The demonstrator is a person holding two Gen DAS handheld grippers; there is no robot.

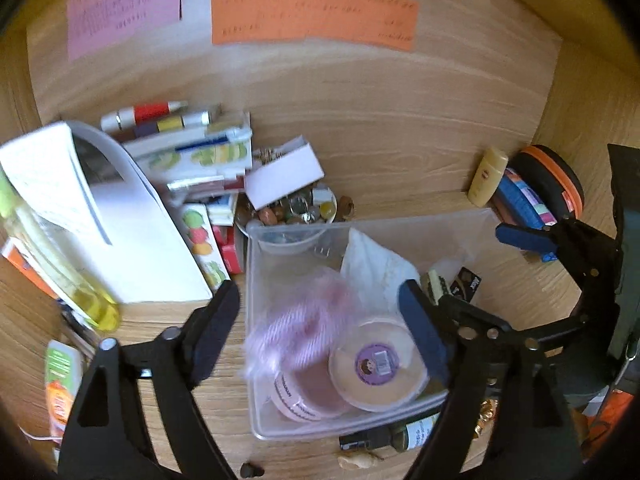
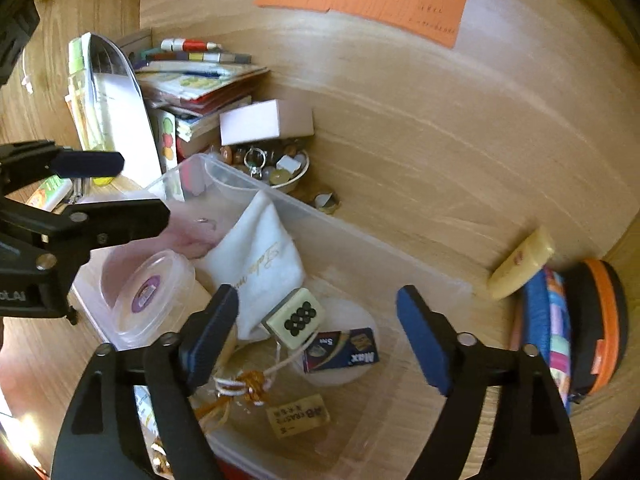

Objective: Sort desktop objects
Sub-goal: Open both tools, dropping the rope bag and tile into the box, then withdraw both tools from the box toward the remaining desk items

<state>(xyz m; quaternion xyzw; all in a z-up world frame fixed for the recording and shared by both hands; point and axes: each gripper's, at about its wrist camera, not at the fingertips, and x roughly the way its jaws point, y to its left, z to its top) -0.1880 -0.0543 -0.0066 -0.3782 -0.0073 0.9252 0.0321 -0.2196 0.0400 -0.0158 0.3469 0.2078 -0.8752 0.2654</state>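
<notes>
Clear bin (image 2: 360,236) on wood desk, as I see it, open top. Inside:
- white pouch (image 2: 260,256), script logo, crumpled, leaning mid-bin
- round tub (image 2: 148,292), purple label, tilted at left wall
- pink blur (image 1: 304,320) over second tub, unclear
- mahjong tile (image 2: 294,316), black dots, beside pouch
- blue Max box (image 2: 342,350), flat
- yellow tag (image 2: 298,414), flat, near corner
</notes>
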